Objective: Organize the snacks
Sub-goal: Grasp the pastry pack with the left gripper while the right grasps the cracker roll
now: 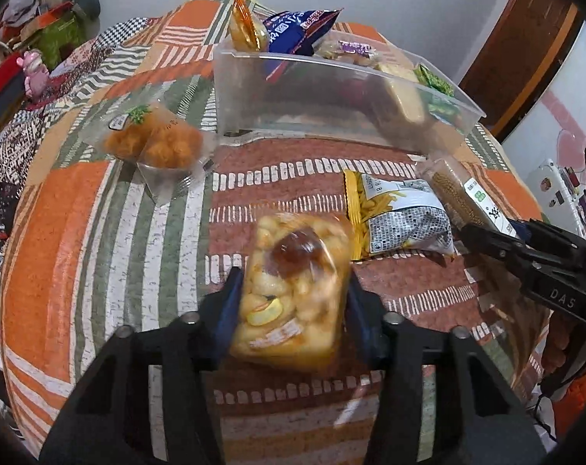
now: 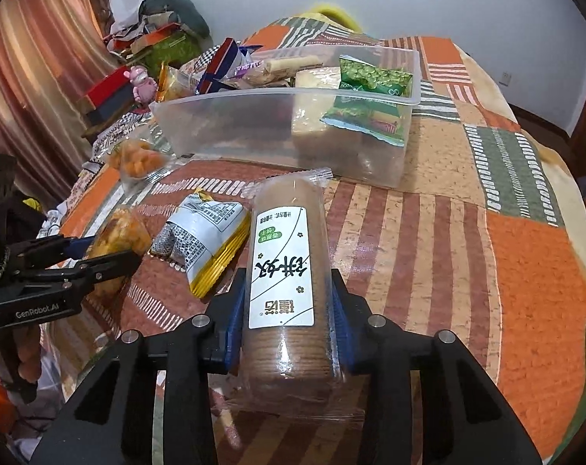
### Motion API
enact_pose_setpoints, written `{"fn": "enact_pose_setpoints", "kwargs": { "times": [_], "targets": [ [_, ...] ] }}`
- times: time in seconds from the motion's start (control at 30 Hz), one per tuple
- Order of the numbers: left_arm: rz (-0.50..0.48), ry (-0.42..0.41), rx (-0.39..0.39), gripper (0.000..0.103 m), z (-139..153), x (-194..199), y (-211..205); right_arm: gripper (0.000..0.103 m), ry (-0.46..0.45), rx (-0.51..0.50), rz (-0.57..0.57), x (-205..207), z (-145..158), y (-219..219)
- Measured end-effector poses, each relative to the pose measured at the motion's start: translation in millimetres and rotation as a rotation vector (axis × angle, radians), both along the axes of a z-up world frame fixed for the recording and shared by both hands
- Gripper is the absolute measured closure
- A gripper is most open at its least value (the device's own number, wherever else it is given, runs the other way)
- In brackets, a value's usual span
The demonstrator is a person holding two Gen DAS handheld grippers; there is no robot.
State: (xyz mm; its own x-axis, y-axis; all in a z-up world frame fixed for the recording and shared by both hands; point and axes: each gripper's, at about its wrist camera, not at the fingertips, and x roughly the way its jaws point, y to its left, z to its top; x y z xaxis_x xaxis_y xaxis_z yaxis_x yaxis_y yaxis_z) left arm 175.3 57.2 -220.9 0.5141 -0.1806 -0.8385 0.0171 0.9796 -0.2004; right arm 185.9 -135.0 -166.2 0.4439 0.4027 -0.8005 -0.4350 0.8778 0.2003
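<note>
My left gripper is shut on a clear bag of pale yellow puffed snacks, held just above the patchwork cloth. My right gripper is shut on a long brown biscuit roll with a white label. The left gripper and its bag show at the left of the right wrist view; the roll shows at the right of the left wrist view. A clear plastic bin stands beyond, holding several snack packs. A grey and yellow chip bag lies between the grippers.
A clear bag of orange puffs lies left of the bin. Boxes, a pink toy and clutter sit at the far left. A curtain hangs on the left, and a wooden door frame stands at the right.
</note>
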Motion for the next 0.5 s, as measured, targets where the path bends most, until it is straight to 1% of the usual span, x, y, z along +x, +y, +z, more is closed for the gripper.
{"fn": "enact_pose_setpoints", "kwargs": {
  "times": [0.23, 0.5],
  "targets": [
    [0.000, -0.046, 0.044, 0.059, 14, -4, -1, 0.068, -0.010, 0.026, -0.020, -2, 7, -12],
    [0.000, -0.140, 0.033, 0.059, 53, 0, -5, 0.068, -0.072, 0.069, -0.041, -6, 36, -27]
  ]
}}
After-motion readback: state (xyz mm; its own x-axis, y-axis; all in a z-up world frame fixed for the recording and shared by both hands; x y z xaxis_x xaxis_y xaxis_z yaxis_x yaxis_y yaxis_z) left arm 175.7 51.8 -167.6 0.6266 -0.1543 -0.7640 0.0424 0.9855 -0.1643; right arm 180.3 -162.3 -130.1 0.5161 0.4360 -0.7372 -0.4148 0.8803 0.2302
